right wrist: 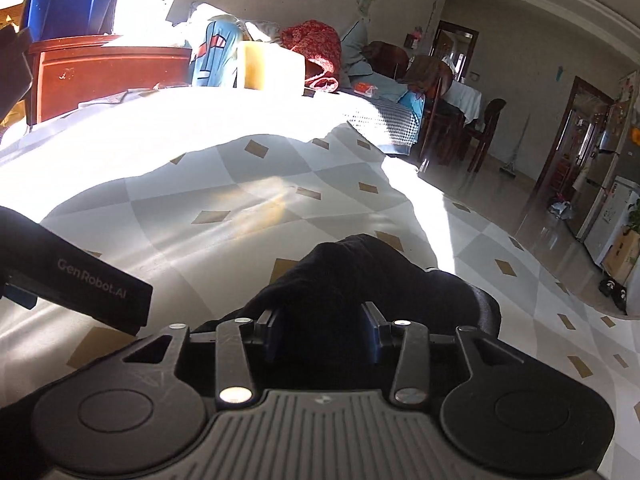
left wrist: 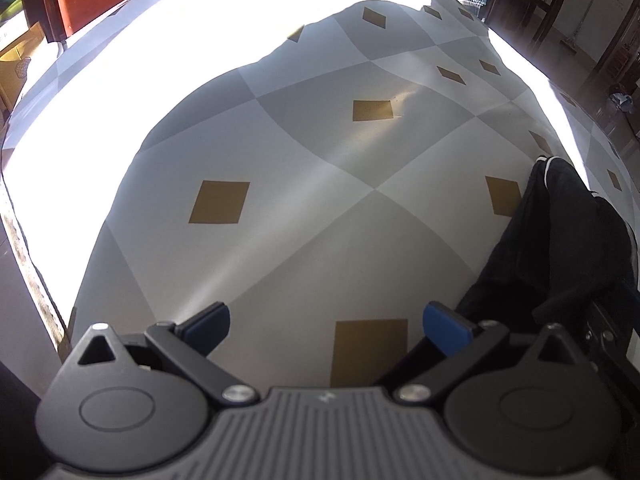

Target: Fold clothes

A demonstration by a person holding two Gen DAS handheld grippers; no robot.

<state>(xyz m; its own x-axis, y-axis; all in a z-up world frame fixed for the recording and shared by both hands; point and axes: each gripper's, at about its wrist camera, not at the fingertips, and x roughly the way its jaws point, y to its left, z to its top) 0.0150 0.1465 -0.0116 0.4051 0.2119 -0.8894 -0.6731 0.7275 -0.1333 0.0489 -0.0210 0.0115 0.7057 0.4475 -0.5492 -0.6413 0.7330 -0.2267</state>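
Note:
A black garment (right wrist: 360, 272) lies bunched on the grey-and-white checked tablecloth (right wrist: 208, 184) with tan diamonds. My right gripper (right wrist: 324, 332) stands partly open around its near end; the cloth fills the gap between the blue pads (right wrist: 276, 336), and no squeeze shows. In the left wrist view the same black garment (left wrist: 560, 240) stretches along the right edge. My left gripper (left wrist: 326, 320) hovers open over bare tablecloth (left wrist: 300, 160), nothing between its fingers. Its black body (right wrist: 80, 276) enters the right wrist view from the left.
Strong sunlight washes out the far half of the table. Behind it stand a red-brown wooden cabinet (right wrist: 108, 76), a blue bin (right wrist: 68, 4) and piled fabrics (right wrist: 312, 48). The table's right edge drops to a shiny floor (right wrist: 500, 200) with dark chairs (right wrist: 480, 120).

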